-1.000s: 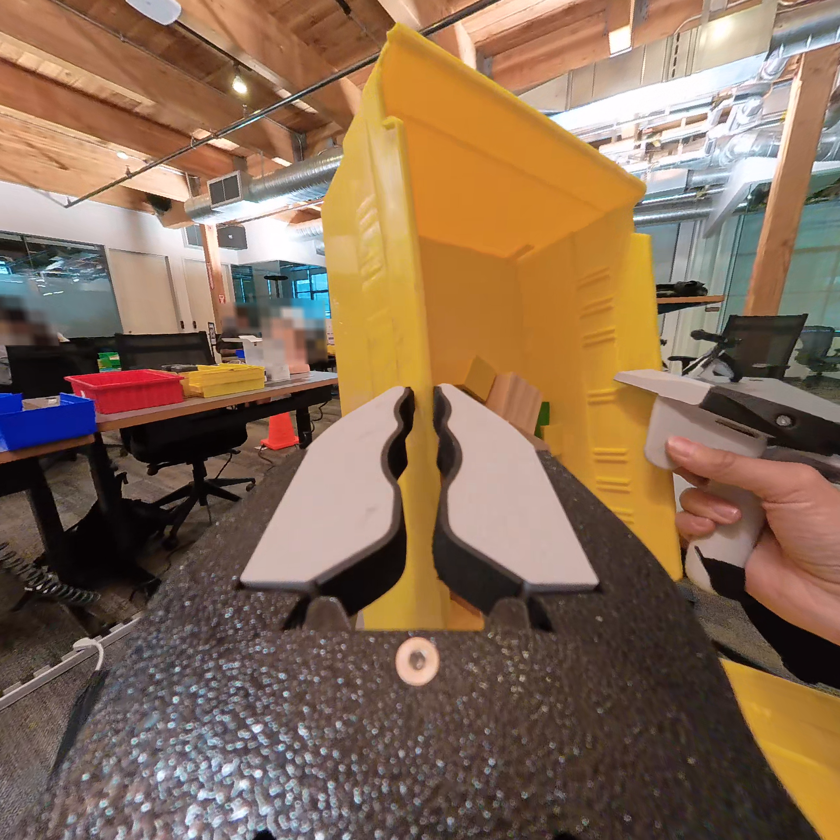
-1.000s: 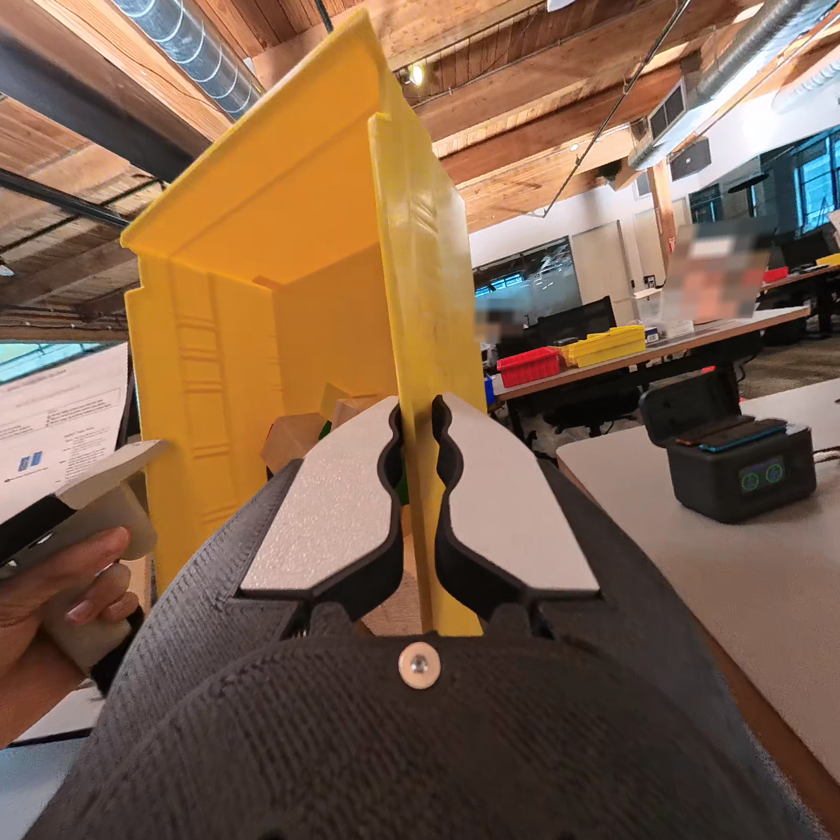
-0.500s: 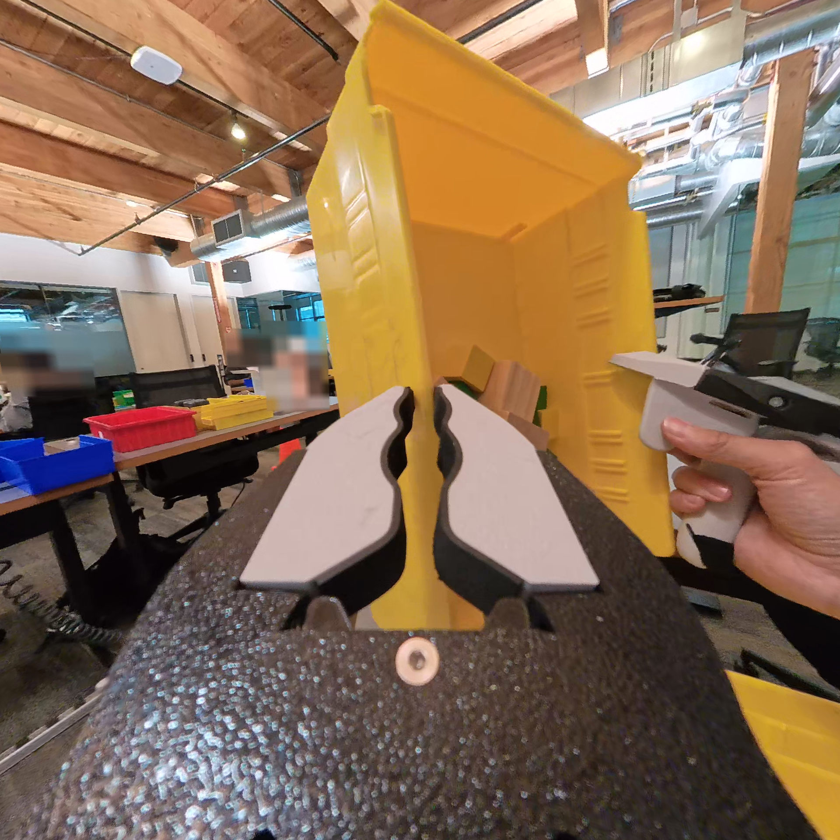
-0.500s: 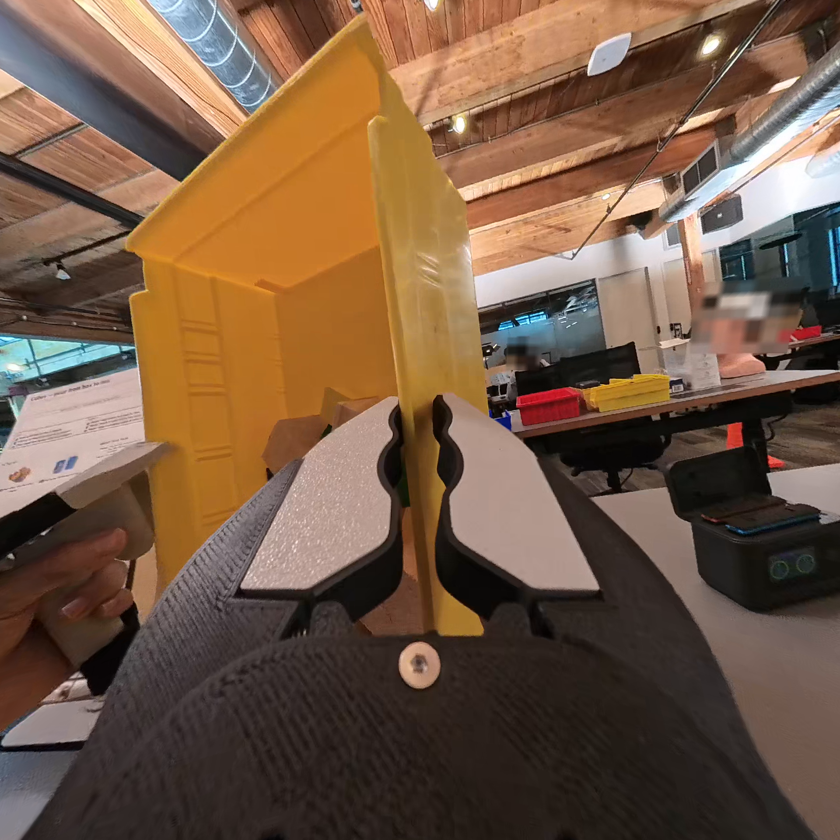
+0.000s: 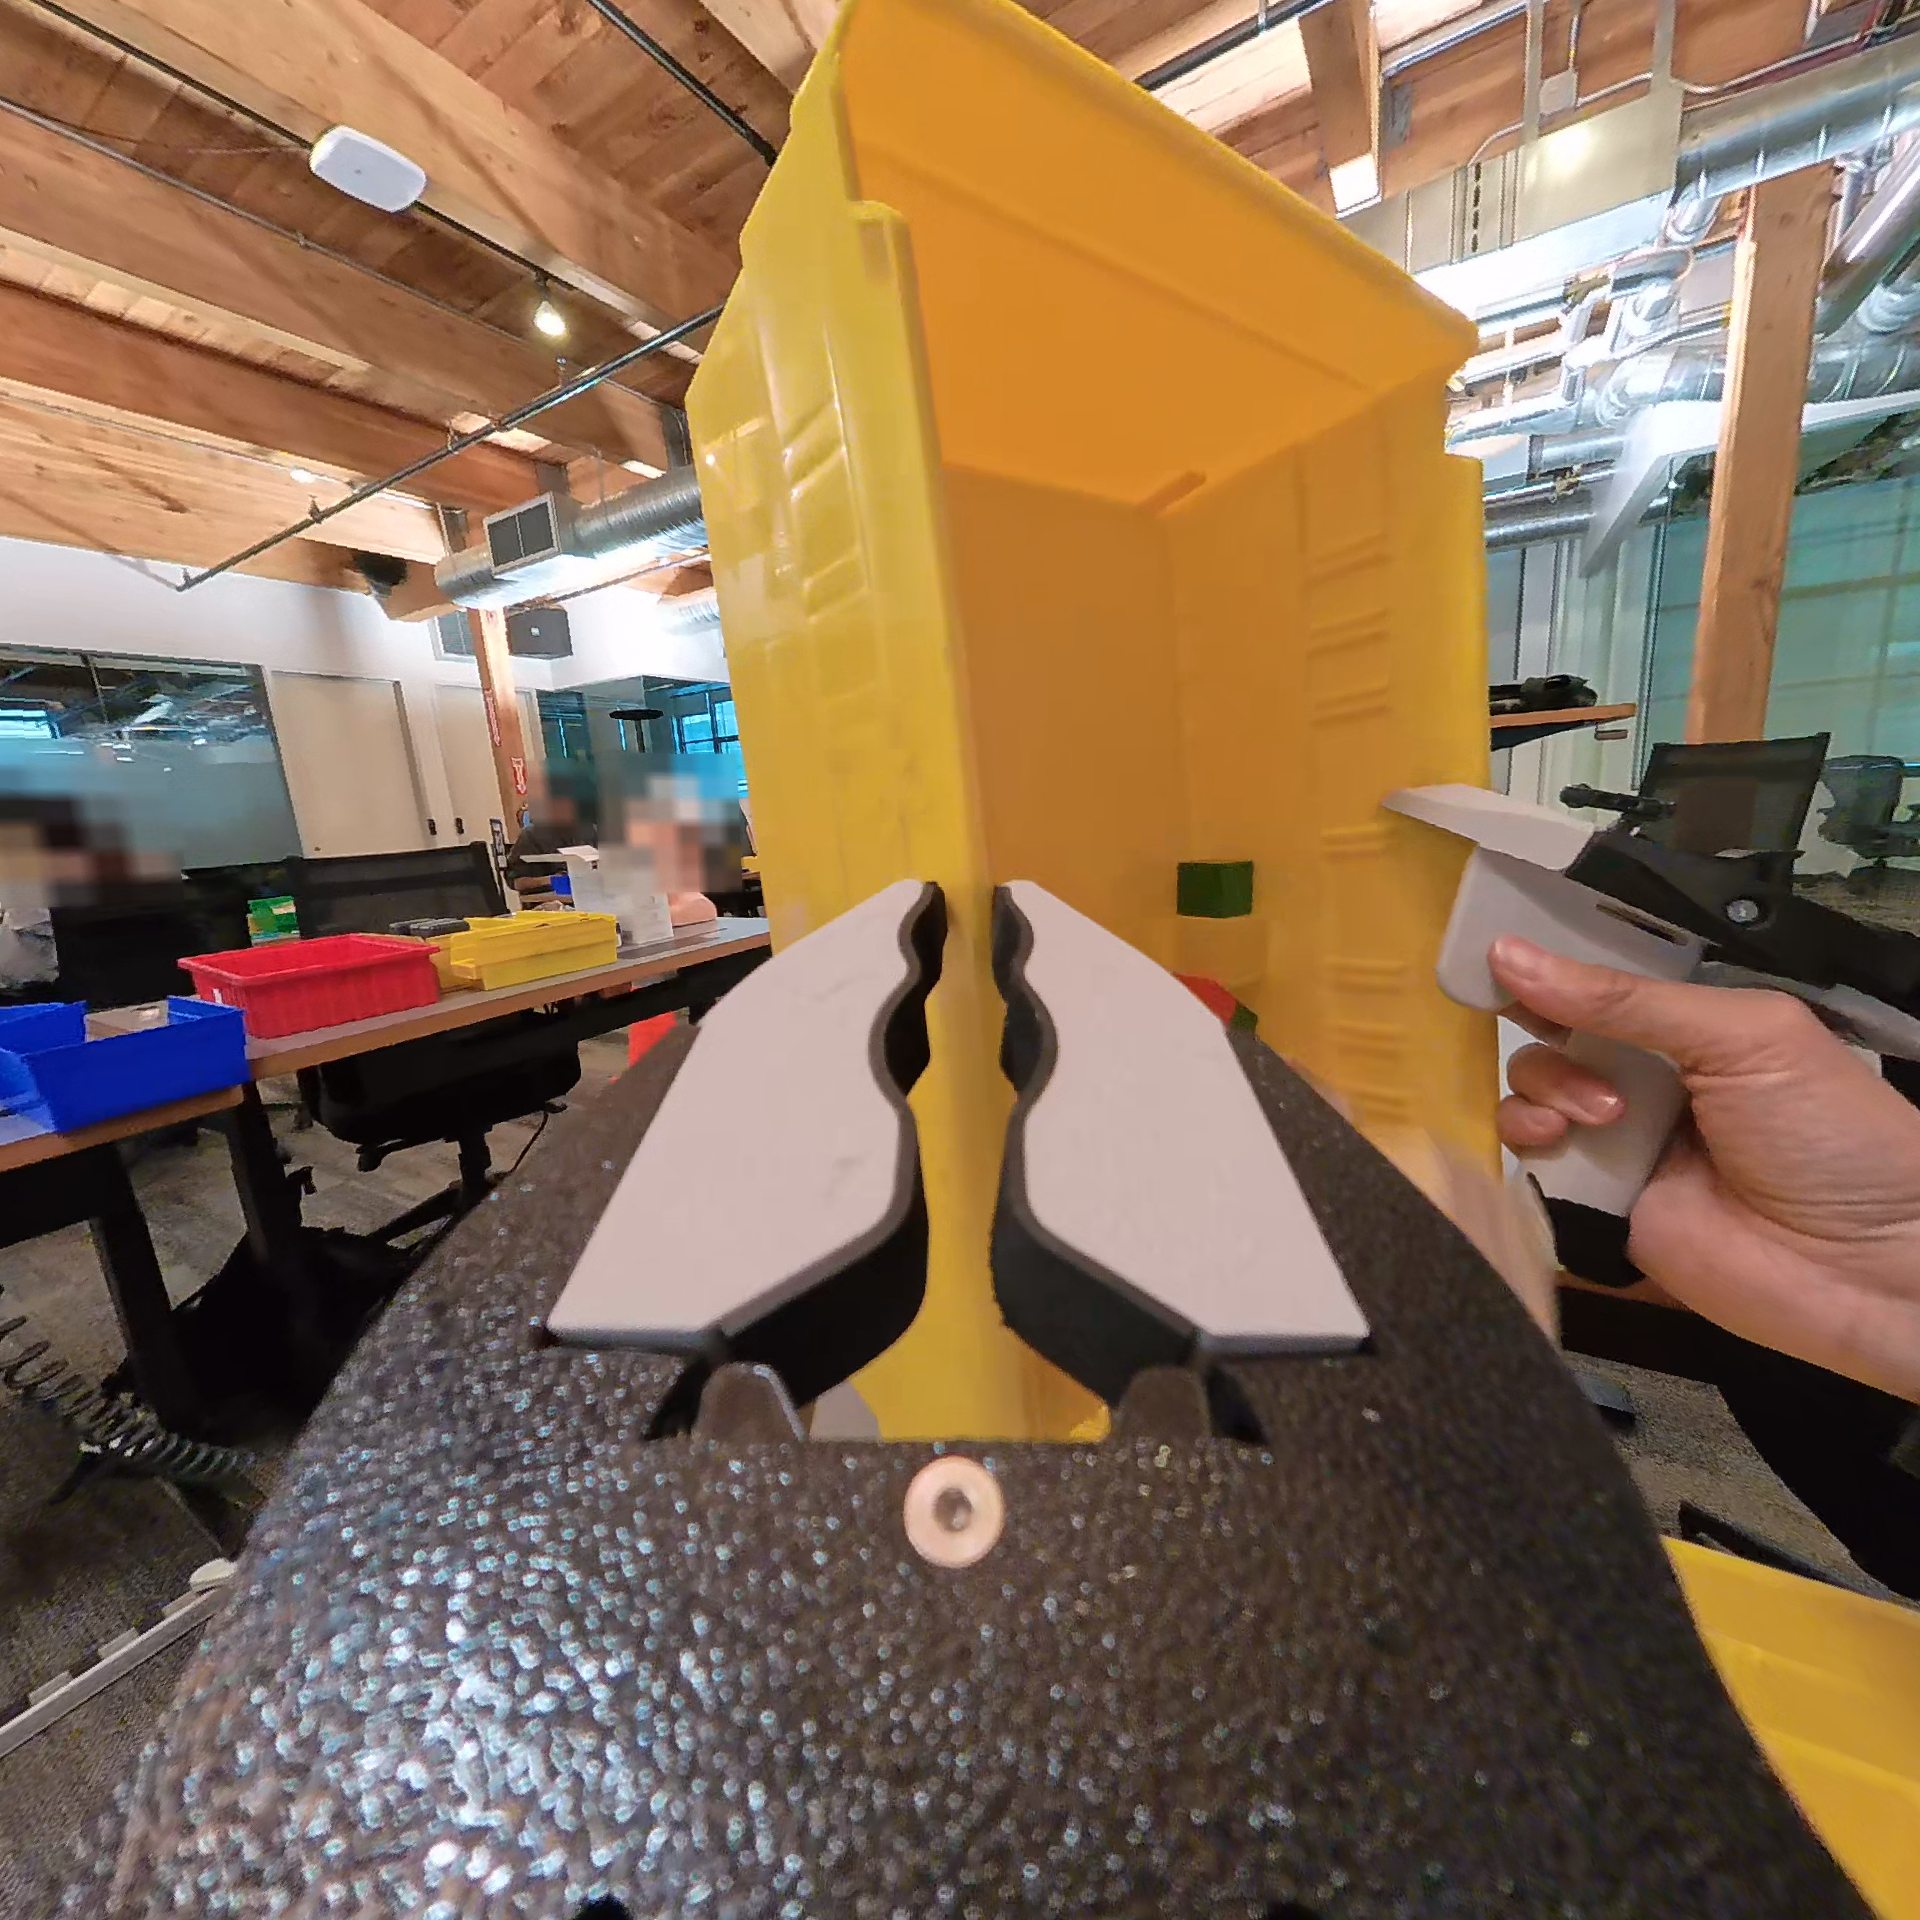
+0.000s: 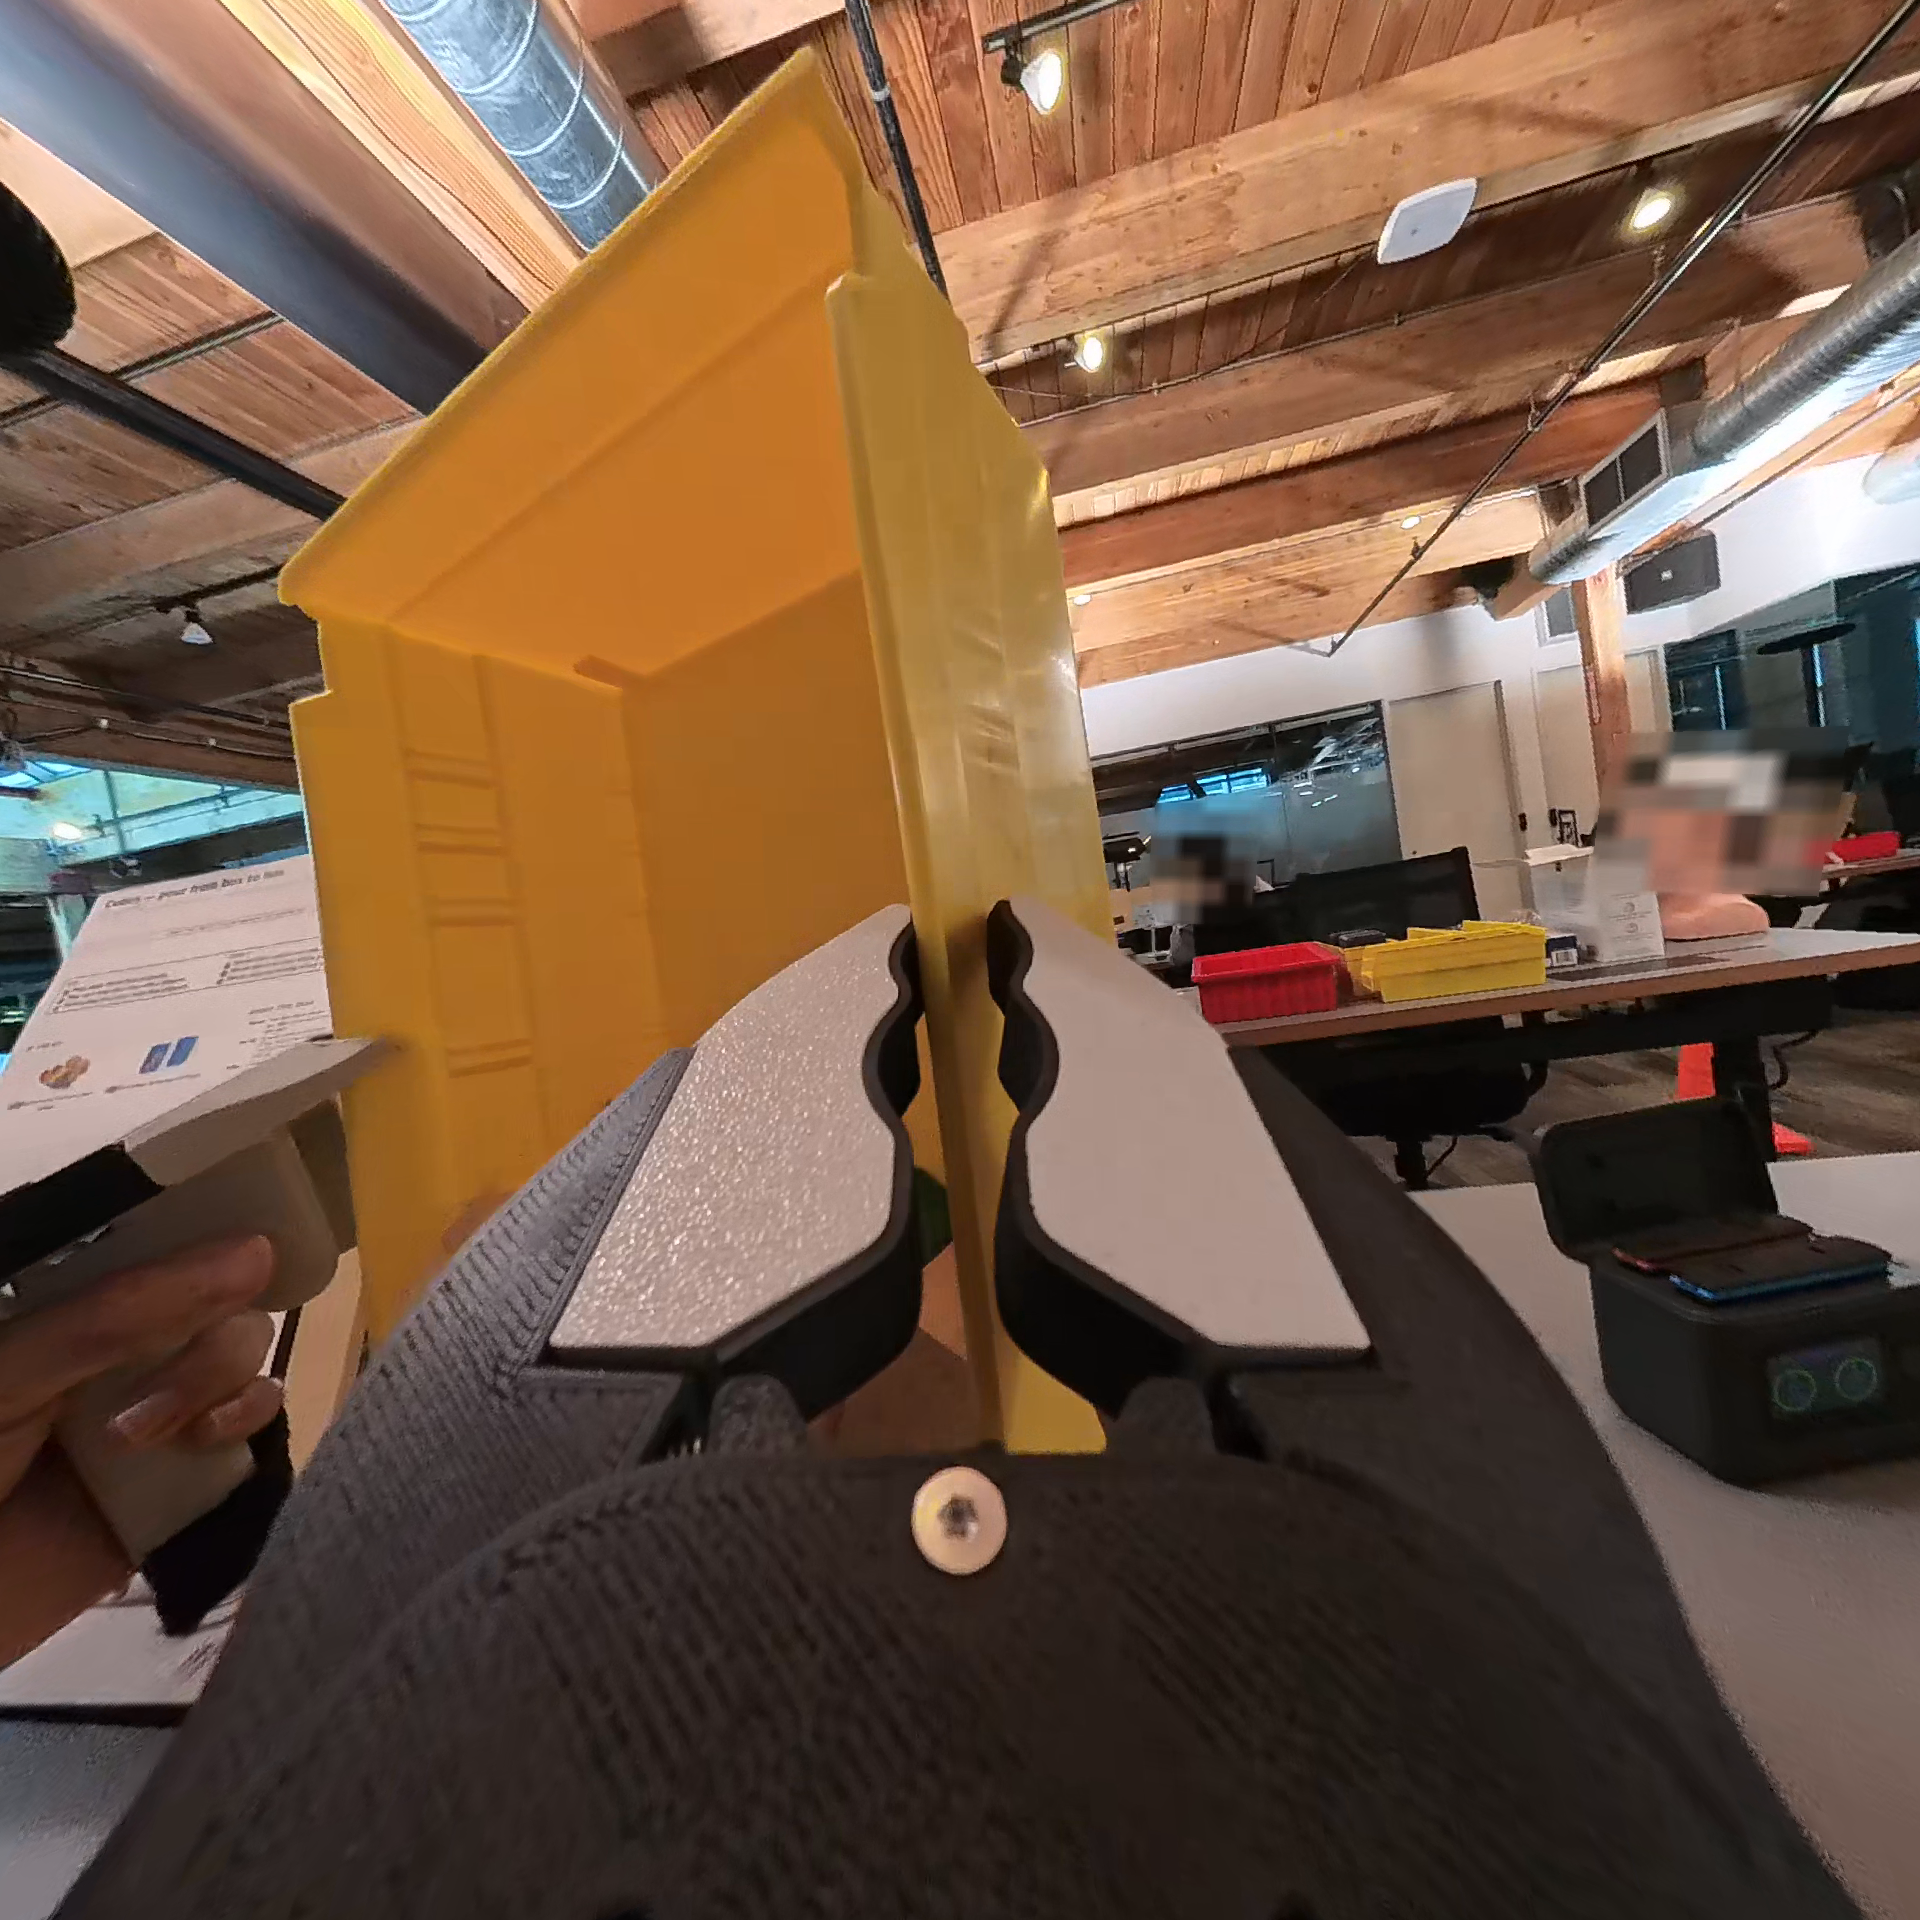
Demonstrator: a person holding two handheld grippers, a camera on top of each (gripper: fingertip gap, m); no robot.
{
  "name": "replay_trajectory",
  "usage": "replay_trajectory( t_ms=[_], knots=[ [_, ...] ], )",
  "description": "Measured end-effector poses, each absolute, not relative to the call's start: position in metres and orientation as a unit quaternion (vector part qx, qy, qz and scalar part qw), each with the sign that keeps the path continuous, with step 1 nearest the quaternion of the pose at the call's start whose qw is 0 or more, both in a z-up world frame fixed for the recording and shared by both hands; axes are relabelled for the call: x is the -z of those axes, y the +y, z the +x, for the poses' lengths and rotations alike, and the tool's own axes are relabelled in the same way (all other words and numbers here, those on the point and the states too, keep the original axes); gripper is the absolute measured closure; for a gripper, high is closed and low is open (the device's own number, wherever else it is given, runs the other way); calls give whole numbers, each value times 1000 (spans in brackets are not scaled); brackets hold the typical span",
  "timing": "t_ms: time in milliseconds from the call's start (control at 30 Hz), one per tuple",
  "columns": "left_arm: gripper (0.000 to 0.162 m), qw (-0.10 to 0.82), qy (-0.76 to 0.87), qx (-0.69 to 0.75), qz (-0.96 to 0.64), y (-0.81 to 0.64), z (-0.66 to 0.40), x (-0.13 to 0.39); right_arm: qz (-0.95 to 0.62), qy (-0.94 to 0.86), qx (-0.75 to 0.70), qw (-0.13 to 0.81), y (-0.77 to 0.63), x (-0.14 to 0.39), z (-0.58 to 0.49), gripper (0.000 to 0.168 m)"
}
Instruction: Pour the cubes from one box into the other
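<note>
A yellow box (image 5: 1091, 623) is held tipped steeply, its open side facing me. My left gripper (image 5: 968, 904) is shut on its left wall. My right gripper (image 6: 951, 920) is shut on the opposite wall (image 6: 966, 727); it also shows in the left wrist view (image 5: 1538, 914), held by a hand. A green cube (image 5: 1214, 888), a yellow cube (image 5: 1218, 951) and a red cube (image 5: 1205, 992) lie low inside the box, partly hidden behind my finger. A corner of a second yellow box (image 5: 1829, 1714) lies below at lower right.
A black case (image 6: 1725, 1320) stands on the white table (image 6: 1766, 1662) to the right. A printed sheet (image 6: 156, 987) stands to the left. Desks behind carry red (image 5: 312, 982), yellow (image 5: 530, 945) and blue bins (image 5: 114, 1060), with office chairs beneath.
The box has tipped up further in both grippers. The wooden cubes seen low inside it have slid down out of sight, and green, yellow and red cubes now show there.
</note>
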State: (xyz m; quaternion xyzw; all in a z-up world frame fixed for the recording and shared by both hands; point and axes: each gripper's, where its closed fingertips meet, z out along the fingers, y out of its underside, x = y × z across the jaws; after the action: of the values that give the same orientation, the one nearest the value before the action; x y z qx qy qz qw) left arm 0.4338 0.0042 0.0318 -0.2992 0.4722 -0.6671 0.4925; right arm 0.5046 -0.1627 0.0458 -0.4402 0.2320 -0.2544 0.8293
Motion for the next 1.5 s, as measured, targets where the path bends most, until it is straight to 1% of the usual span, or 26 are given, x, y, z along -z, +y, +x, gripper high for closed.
replay_trajectory(
  t_ms=[33, 333, 400, 667, 867, 1133, 1300, 1500],
  knots=[
    [153, 491, 472, 667, -302, 4, 434, -29, -440, 234, 254, 829, -162, -43, 505, 157],
    [153, 473, 488, 660, -320, 8, 438, 9, -456, 254, 247, 817, -159, -5, 511, 157],
    [153, 464, 485, 670, -316, 7, 436, 14, -452, 249, 250, 819, -159, -5, 510, 157],
    [153, 473, 478, 674, -306, 7, 429, 21, -438, 222, 240, 837, -158, -4, 504, 156],
    [153, 477, 472, 668, -321, 12, 420, 37, -453, 190, 262, 831, -150, -3, 497, 157],
    [154, 506, 472, 633, -346, 12, 419, 28, -439, 183, 296, 828, -152, -14, 495, 158],
    [156, 522, 458, 597, -402, 16, 420, 27, -433, 195, 339, 812, -152, -19, 488, 159],
    [158, 514, 428, 588, -455, 20, 418, 21, -421, 180, 398, 795, -153, -36, 469, 160]
  ],
)
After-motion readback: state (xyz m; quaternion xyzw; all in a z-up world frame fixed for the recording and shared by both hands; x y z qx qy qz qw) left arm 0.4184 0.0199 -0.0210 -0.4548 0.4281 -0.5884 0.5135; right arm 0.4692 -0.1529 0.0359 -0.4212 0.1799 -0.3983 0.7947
